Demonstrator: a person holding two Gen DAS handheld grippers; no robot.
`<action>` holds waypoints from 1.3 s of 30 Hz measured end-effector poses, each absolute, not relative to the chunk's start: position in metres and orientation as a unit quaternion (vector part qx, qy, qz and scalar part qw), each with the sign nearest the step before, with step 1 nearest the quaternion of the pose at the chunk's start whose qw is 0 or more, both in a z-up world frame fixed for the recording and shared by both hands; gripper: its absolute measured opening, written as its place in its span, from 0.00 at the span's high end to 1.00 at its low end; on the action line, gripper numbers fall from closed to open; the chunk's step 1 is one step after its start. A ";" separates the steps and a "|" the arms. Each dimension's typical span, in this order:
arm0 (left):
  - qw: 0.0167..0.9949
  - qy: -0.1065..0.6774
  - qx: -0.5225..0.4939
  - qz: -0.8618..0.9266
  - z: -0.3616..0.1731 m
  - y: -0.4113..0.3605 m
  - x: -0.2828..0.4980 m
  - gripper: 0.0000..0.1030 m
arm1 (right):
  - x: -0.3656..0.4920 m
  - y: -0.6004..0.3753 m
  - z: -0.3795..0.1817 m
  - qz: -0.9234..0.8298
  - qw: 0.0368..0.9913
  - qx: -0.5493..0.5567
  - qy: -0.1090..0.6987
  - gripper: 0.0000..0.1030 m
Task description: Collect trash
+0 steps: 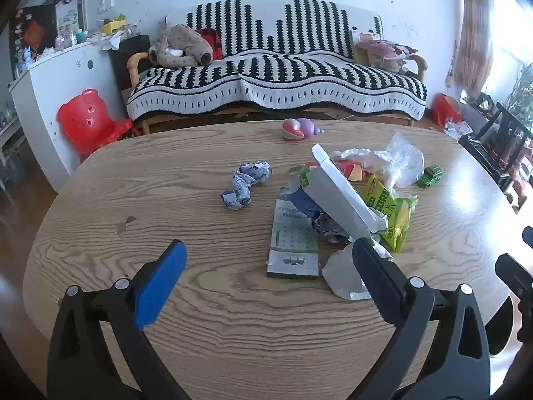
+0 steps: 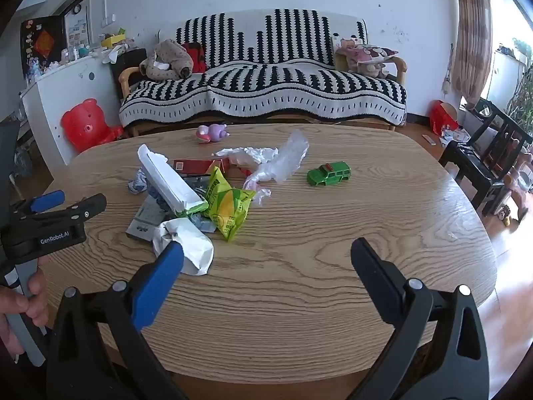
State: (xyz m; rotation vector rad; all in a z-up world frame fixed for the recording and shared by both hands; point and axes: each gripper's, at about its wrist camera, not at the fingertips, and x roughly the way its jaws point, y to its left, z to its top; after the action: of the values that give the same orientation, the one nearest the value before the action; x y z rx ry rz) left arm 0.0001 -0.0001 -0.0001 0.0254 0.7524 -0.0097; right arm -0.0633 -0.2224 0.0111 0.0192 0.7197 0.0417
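A heap of trash lies on the oval wooden table (image 1: 206,326): a white carton (image 1: 336,196), a yellow-green snack bag (image 1: 394,211), a clear plastic bag (image 1: 401,160), a flat grey booklet (image 1: 293,243), white crumpled paper (image 1: 343,278) and a blue-white paper ball (image 1: 246,183) off to the left. My left gripper (image 1: 268,248) is open over the near side of the heap, nothing between its fingers. My right gripper (image 2: 266,248) is open above bare wood, right of the white crumpled paper (image 2: 190,243) and the snack bag (image 2: 228,205).
A green toy car (image 2: 329,173) and a pink-purple toy (image 2: 211,132) stand on the table (image 2: 333,266). Behind it are a striped sofa (image 2: 263,93), a red bear chair (image 2: 85,123) on the left and dark chairs (image 2: 483,163) on the right. A hand (image 2: 20,303) holds the left tool.
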 end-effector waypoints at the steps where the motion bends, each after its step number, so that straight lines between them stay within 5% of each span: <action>1: 0.929 0.369 0.013 -0.006 0.000 0.000 0.000 0.06 | -0.064 -0.222 0.011 0.021 0.936 0.011 0.350 0.06; 39: 0.925 0.380 0.015 -0.013 -0.010 -0.008 0.002 0.06 | -0.062 -0.219 0.012 0.024 0.936 0.013 0.351 0.06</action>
State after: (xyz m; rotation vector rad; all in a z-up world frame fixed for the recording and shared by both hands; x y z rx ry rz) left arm 0.0021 -0.0082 -0.0098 0.0300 0.7795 -0.0258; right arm -0.0620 -0.2194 0.0115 0.0267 0.7168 0.0489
